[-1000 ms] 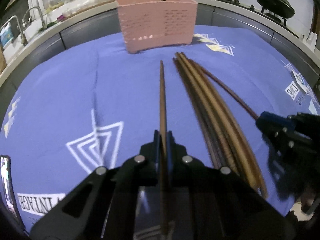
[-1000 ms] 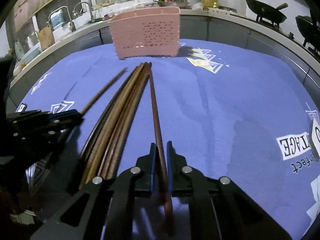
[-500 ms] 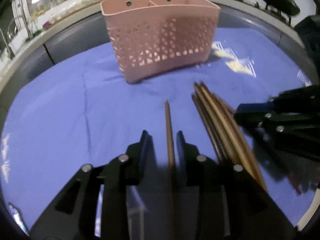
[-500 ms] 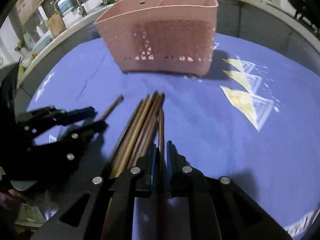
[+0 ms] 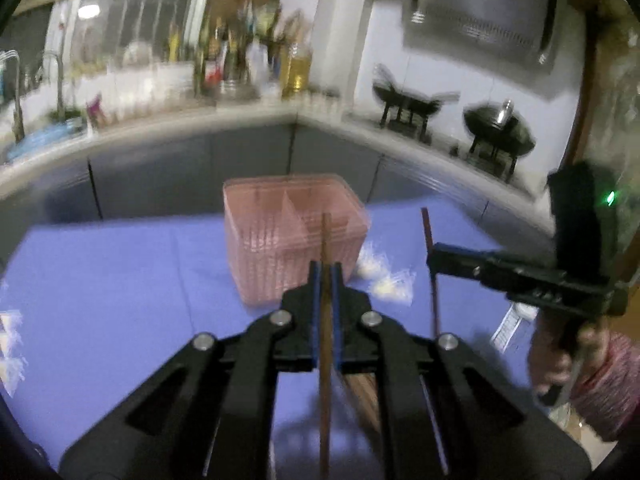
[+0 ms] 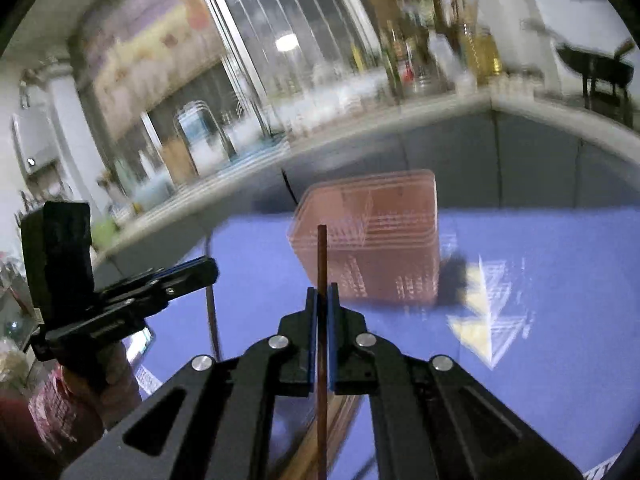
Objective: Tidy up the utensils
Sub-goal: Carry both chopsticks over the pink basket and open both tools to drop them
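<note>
Both views are smearing with motion blur, so fine detail is hard to read. Nearest the left wrist camera, the left gripper point(image 5: 325, 270) is clamping one brown chopstick point(image 5: 325, 320) between its blue-lined fingers; the stick's near end is running out of the bottom of the picture. Its long axis is lying along the fingers, and its far tip is sticking out past them, over the front of the pink basket point(image 5: 276, 240). Under the gripper body, the remaining chopsticks point(image 5: 362, 398) are lying on the blue cloth point(image 5: 120, 280), mostly hidden and blurred into one brown patch, so they cannot be counted.

In the right wrist view, the right gripper point(image 6: 322, 294) is pinching a second, darker reddish chopstick point(image 6: 321, 320) the same way, slim and straight, its tip pointing forward toward the basket and its near end cut off by the bottom edge. From the left wrist view this stick is standing almost upright in the picture, crossing the right gripper's fingers.

Farther out, the basket is standing on the cloth, pale pink with perforated walls and a divider inside; the blur is doubling its rim. Beyond it, a counter point(image 5: 160, 120) crowded with bottles is too smeared to make out.
</note>
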`<state>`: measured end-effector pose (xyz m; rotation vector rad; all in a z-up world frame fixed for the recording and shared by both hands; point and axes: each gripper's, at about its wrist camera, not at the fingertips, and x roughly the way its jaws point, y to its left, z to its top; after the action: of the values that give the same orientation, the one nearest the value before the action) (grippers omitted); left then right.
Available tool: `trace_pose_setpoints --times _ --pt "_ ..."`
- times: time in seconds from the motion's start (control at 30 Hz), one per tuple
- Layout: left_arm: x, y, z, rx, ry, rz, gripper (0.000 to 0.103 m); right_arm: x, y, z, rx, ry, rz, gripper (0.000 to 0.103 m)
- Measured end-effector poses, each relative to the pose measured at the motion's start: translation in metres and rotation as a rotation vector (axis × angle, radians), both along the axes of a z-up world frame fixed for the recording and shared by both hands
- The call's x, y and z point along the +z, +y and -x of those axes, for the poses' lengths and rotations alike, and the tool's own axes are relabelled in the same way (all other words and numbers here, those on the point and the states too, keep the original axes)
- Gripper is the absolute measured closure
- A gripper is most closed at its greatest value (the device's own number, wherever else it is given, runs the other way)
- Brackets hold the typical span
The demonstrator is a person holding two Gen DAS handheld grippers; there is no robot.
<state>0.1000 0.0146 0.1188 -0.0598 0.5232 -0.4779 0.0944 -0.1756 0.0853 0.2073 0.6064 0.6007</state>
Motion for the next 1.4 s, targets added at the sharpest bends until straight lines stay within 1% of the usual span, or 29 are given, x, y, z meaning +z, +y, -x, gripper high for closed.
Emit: trace_pose_setpoints --times 0.07,0.13,0.2,0.27,0.33,0.37,0.43,0.5,0.57,0.63,0.73,0.8,0.87,0.93,1.0,1.07,1.1,1.13,1.2,1.27,1.3,1.33,1.37,1.4 --pt "0.032 0.006 0.007 0.003 -0.073 0.033 0.098 0.024 -0.004 0.001 -0.012 -0.071 -0.044 0.098" --pt "0.06 0.005 0.004 0.017 -0.136 0.047 0.098 0.045 -0.004 -0.005 -0.025 -0.128 -0.074 0.098" --pt "0.08 0.006 0.001 0.029 -0.175 0.051 0.098 0.068 -0.003 -0.015 -0.041 -0.174 -0.093 0.098" --pt "0.103 0.004 -0.012 0.048 -0.218 0.047 0.098 0.09 0.002 -0.033 -0.045 -0.213 -0.101 0.098" --pt "0.123 0.005 -0.026 0.07 -0.252 0.046 0.098 0.109 0.008 -0.047 -0.052 -0.25 -0.092 0.098" --pt "0.129 0.014 -0.029 0.079 -0.261 0.045 0.098 0.117 0.014 -0.055 -0.058 -0.27 -0.081 0.098" --pt "0.137 0.01 -0.049 0.104 -0.279 0.026 0.098 0.127 0.023 -0.074 -0.076 -0.297 -0.061 0.098" --pt "0.138 0.013 -0.065 0.119 -0.275 0.015 0.098 0.13 0.03 -0.091 -0.089 -0.316 -0.05 0.098" --pt "0.133 0.013 -0.084 0.135 -0.252 0.014 0.098 0.127 0.037 -0.107 -0.101 -0.325 -0.04 0.098" --pt "0.125 0.014 -0.098 0.146 -0.235 0.014 0.098 0.118 0.043 -0.116 -0.105 -0.315 -0.028 0.098" --pt "0.108 0.015 -0.112 0.148 -0.199 0.014 0.098 0.094 0.046 -0.131 -0.105 -0.274 -0.016 0.098" --pt "0.091 0.014 -0.119 0.15 -0.172 -0.002 0.098 0.072 0.045 -0.141 -0.102 -0.226 -0.012 0.098" --pt "0.072 0.011 -0.125 0.144 -0.129 -0.02 0.098 0.053 0.047 -0.145 -0.099 -0.184 -0.005 0.098" --pt "0.052 0.007 -0.13 0.14 -0.075 -0.039 0.098 0.034 0.048 -0.147 -0.101 -0.141 0.004 0.098" --pt "0.031 0.001 -0.135 0.147 -0.015 -0.063 0.098 0.023 0.048 -0.146 -0.105 -0.116 0.006 0.098" --pt "0.014 -0.004 -0.138 0.158 0.042 -0.103 0.084 0.016 0.045 -0.145 -0.133 -0.106 -0.009 0.097" --pt "0.009 -0.005 -0.138 0.168 0.057 -0.119 0.064 0.015 0.043 -0.144 -0.141 -0.093 -0.017 0.097" --pt "0.007 -0.006 -0.135 0.183 0.056 -0.131 0.054 0.014 0.039 -0.145 -0.154 -0.074 -0.038 0.096" --pt "0.012 -0.003 -0.124 0.199 0.02 -0.129 0.054 0.017 0.033 -0.14 -0.169 -0.063 -0.071 0.094" --pt "0.023 0.002 -0.109 0.215 -0.016 -0.109 0.052 0.025 0.026 -0.131 -0.189 -0.081 -0.088 0.089" --pt "0.029 0.006 -0.101 0.228 -0.031 -0.095 0.047 0.029 0.023 -0.126 -0.197 -0.093 -0.091 0.079" --pt "0.036 0.01 -0.09 0.247 -0.056 -0.075 0.043 0.034 0.02 -0.118 -0.206 -0.108 -0.092 0.064" --pt "0.042 0.014 -0.082 0.258 -0.072 -0.061 0.043 0.037 0.017 -0.113 -0.211 -0.119 -0.094 0.058" --pt "0.045 0.017 -0.073 0.268 -0.087 -0.05 0.042 0.041 0.014 -0.103 -0.222 -0.141 -0.099 0.054"
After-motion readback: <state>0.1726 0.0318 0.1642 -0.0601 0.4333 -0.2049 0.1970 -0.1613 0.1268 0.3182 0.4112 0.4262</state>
